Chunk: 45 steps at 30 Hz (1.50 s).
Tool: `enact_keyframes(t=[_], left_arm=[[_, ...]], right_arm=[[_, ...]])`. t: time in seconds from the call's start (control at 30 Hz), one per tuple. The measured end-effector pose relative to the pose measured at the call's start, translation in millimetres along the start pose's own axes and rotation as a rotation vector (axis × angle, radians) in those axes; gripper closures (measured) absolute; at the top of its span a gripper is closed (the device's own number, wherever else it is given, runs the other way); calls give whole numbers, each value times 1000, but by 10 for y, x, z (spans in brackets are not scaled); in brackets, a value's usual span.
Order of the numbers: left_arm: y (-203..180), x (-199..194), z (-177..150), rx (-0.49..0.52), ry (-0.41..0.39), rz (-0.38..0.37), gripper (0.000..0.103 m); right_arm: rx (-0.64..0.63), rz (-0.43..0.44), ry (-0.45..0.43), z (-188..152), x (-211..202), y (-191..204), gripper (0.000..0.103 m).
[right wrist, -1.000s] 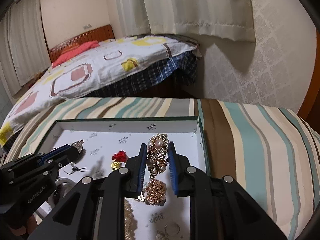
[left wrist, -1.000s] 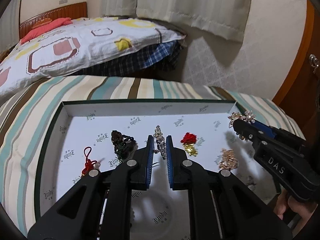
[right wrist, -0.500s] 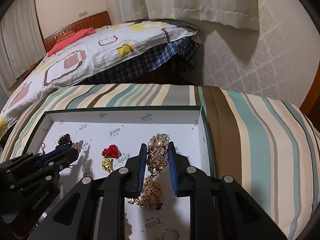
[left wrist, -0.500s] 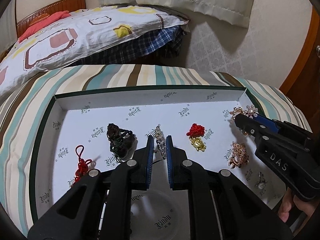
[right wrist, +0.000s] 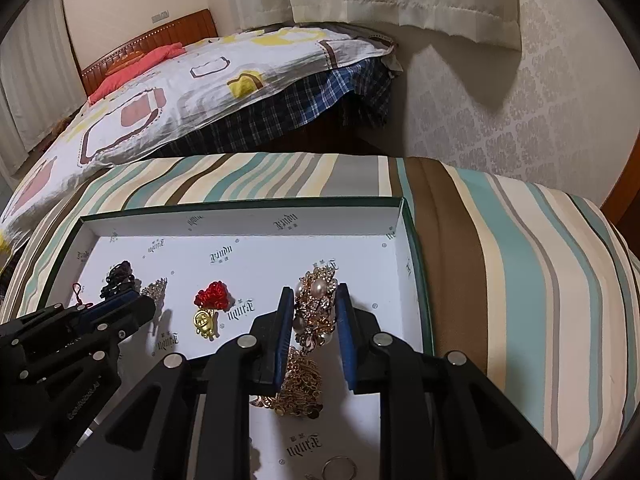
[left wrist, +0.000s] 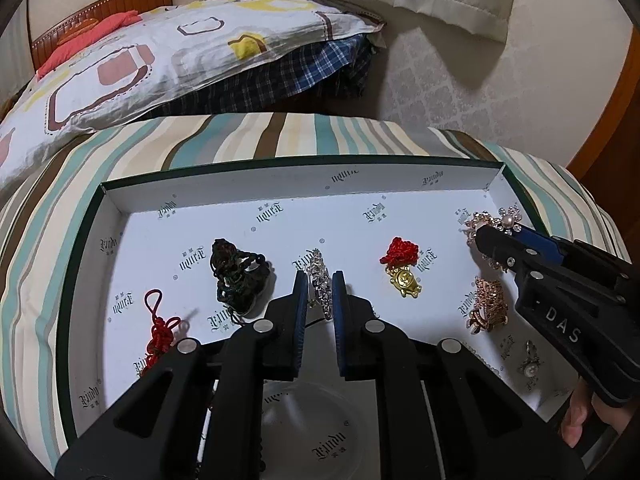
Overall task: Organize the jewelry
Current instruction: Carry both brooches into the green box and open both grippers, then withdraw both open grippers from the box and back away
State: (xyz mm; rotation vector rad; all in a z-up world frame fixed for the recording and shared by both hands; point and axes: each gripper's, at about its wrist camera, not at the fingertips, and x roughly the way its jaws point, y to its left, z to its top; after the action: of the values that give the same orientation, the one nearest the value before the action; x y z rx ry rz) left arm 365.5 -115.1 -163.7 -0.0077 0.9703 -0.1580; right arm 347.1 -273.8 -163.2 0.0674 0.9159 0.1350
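- Currently both my grippers hang over the white-lined tray point(left wrist: 280, 194), each nipped down on one piece.
- My left gripper point(left wrist: 319, 285) is pinched nearly closed on the slim rhinestone piece point(left wrist: 320, 276); it stands on edge between the pads, its lower end near the tray floor. Whether it touches the floor, I cannot tell.
- My right gripper point(right wrist: 313, 307) is clamped on the pearl-and-gold brooch point(right wrist: 316, 304), jaws a little wider since the piece is bulkier. Top of the brooch pokes out past the fingertips.
- Judgement: narrow grips across the thin side keep these fiddly pieces from twisting, so each can be set down in its own spot.
- Laid out already, apart from one another: red knot tassel point(left wrist: 158, 330), dark cord bundle point(left wrist: 236, 280), red knot with gold charm point(left wrist: 402, 266), gold filigree piece point(left wrist: 488, 310), small pearl earring point(left wrist: 530, 364).
- Open room: far strip of the tray floor along the back wall is bare; so is the gap between the cord bundle and the charm, around my left pads.
- Edges: the right wall of the tray point(right wrist: 404, 240) sits just beside my right gripper, so little slack that side. Gold filigree lies directly under my right fingers; lowering straight down risks tangling.
- Striped bedcover point(right wrist: 520, 264) surrounds the tray.
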Motion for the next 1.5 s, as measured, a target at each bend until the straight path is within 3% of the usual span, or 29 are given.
enact_keyframes(t=[0.3, 0.43, 0.6, 0.7, 1.03, 1.5], left_arm=[[0, 19, 3, 3, 20, 0, 90], [-5, 12, 8, 4, 17, 0, 77], [-16, -9, -6, 7, 8, -2, 71], [-14, -46, 0, 2, -11, -1, 55], [4, -96, 0, -16, -34, -5, 37], [58, -343, -122, -2, -99, 33, 18]], right_arm=[[9, 2, 5, -5, 21, -14, 80], [10, 1, 4, -9, 17, -12, 78], [10, -1, -8, -13, -7, -6, 68], [10, -5, -19, -17, -30, -12, 63], [17, -17, -56, -15, -113, -29, 41], [71, -33, -145, -130, -431, -148, 31]])
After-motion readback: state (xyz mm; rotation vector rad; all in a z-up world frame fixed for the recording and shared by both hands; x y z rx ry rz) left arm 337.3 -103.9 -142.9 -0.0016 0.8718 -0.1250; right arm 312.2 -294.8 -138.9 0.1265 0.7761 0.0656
